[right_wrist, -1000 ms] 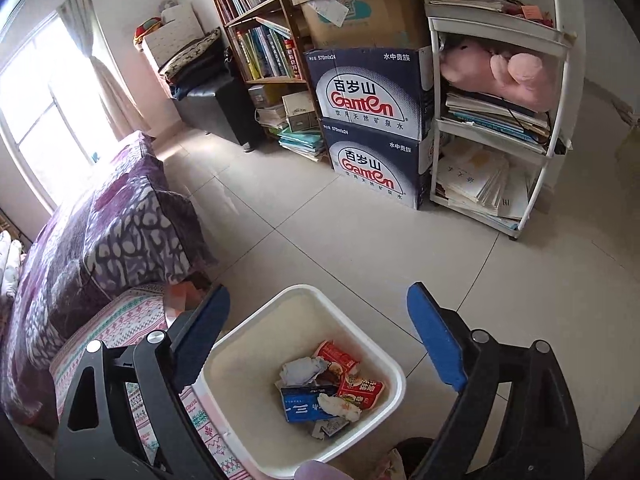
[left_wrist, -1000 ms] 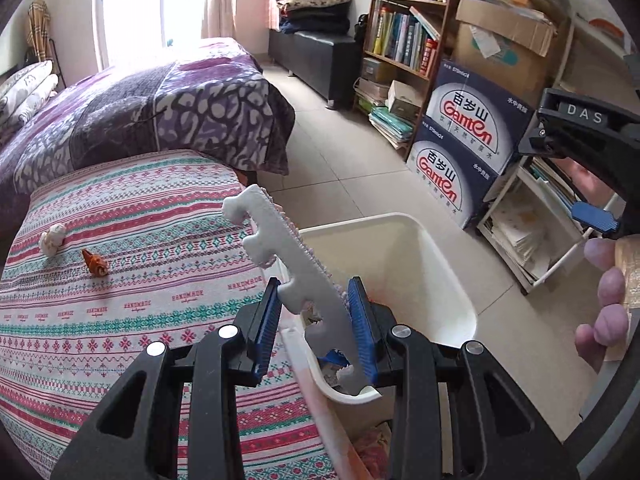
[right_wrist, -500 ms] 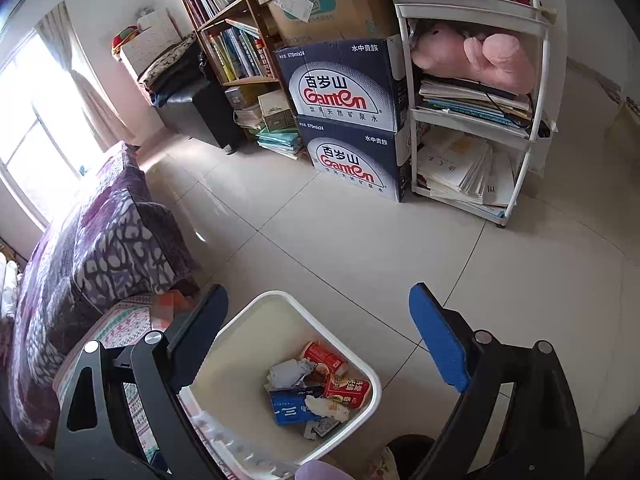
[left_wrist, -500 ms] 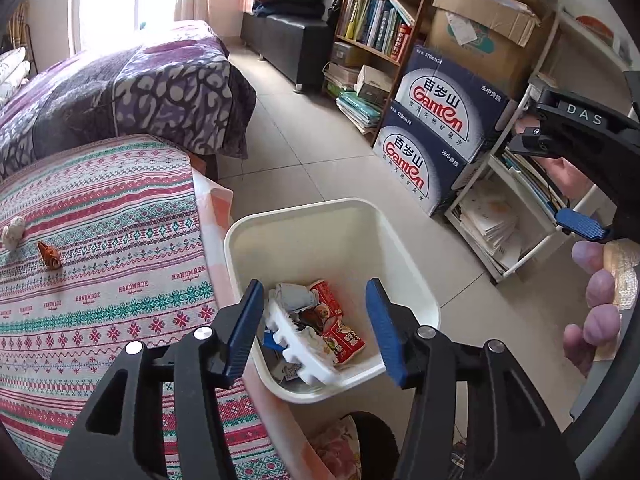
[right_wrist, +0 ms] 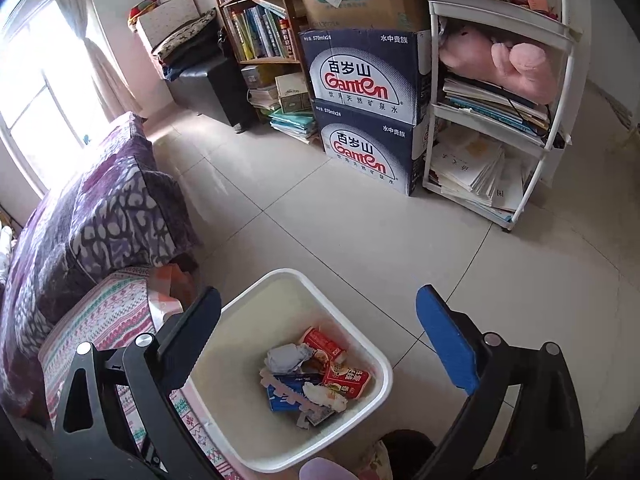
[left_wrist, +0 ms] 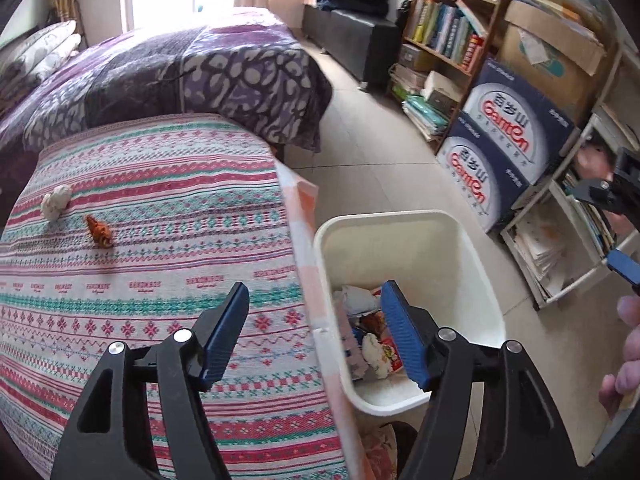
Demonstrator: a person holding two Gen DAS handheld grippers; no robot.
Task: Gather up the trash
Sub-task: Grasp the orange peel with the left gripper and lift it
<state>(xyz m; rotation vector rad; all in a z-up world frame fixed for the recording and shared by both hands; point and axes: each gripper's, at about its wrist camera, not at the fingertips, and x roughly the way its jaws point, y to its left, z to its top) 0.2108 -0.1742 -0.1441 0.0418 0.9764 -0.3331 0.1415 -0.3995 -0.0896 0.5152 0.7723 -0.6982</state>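
Observation:
A white bin stands on the floor by the table edge and holds wrappers, crumpled paper and a white notched foam strip. My left gripper is open and empty over the table edge and the bin's left rim. My right gripper is open and empty above the bin; it also shows at the right edge of the left wrist view. On the striped tablecloth lie a crumpled white paper ball and an orange wrapper, far left.
A purple-covered bed lies beyond the table. Two stacked Ganten boxes, a bookshelf and a white rack with books and a pink plush line the far side of the tiled floor.
My left gripper opened and let go of the foam strip, which fell into the bin. The left gripper then swung left toward the table. The right gripper stayed open above the bin.

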